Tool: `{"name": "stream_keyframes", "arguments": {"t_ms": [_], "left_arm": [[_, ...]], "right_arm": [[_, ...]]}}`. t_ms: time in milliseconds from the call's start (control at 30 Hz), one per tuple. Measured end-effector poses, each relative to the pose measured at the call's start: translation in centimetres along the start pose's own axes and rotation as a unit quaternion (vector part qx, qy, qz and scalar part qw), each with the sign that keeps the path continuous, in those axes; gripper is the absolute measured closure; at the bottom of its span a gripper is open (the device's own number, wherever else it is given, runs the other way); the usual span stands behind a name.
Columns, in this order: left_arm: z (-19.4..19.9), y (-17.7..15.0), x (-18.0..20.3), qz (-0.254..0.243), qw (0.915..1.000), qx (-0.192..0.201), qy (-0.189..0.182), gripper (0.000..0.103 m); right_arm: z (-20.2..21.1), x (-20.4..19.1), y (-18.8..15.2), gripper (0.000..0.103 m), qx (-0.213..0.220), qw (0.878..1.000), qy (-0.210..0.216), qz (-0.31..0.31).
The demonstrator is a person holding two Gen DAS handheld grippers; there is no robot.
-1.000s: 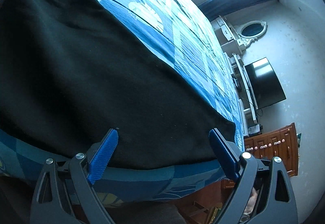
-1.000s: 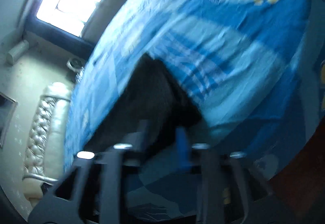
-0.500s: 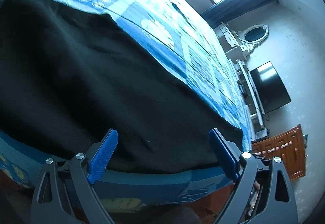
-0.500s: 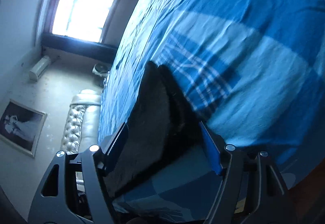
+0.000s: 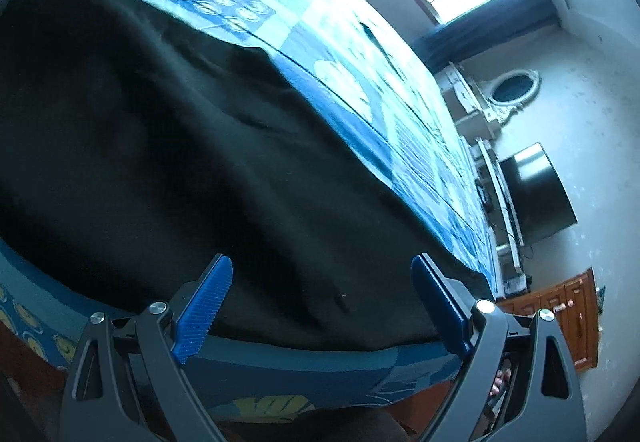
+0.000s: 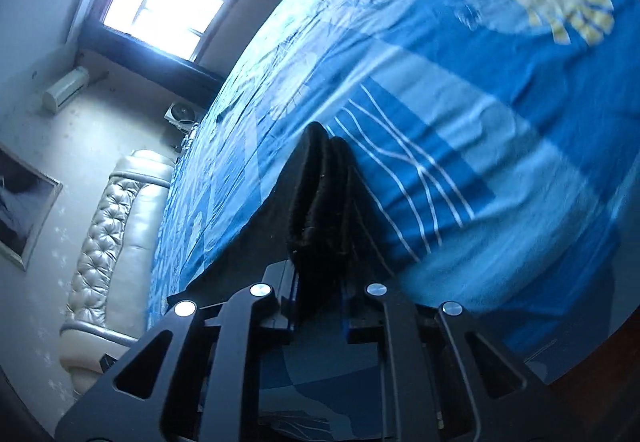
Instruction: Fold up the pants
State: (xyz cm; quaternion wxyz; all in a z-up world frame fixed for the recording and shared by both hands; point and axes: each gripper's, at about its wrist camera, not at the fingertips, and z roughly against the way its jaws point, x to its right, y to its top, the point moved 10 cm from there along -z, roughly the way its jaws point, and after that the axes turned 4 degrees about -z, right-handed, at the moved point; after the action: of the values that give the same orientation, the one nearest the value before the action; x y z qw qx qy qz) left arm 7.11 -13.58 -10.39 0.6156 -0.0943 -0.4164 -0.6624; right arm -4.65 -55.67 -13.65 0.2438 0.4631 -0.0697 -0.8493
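Right tool (image 6: 320,282) has just closed on the black pants (image 5: 180,161) at the bed (image 5: 320,370) edge; left tool (image 5: 320,306) hangs open. It'll want matching corners before lifting.

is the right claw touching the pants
Touching. The right wrist view shows the right claw, which has just been closing, pinched on a bunched black edge of the pants, no gap at the pads.
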Motion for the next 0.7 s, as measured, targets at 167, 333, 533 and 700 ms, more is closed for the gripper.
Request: {"name": "stream_keyframes", "arguments": {"t_ms": [167, 333, 533, 700], "left_arm": [[-1.7, -0.6, 0.1, -0.019, 0.9994, -0.029, 0.007, 0.013], [-1.8, -0.8, -0.7, -0.016, 0.9985, -0.052, -0.004, 0.013], [0.8, 2.9, -1.4, -0.095, 0.9951, -0.007, 0.029, 0.013], [1.2, 5.3, -6.0, -0.081, 0.9953, -0.006, 0.053, 0.013]], "right_arm": [[-1.6, 3.7, -1.3, 0.091, -0.013, 0.999, 0.01, -0.044], [0.3, 3.4, -0.1, 0.076, -0.003, 0.999, -0.017, -0.033], [3.3, -2.1, 2.2, 0.048, 0.047, 0.988, -0.119, 0.087], [-5.4, -17.1, -2.6, 0.038, -0.049, 0.977, -0.003, 0.209]]}}
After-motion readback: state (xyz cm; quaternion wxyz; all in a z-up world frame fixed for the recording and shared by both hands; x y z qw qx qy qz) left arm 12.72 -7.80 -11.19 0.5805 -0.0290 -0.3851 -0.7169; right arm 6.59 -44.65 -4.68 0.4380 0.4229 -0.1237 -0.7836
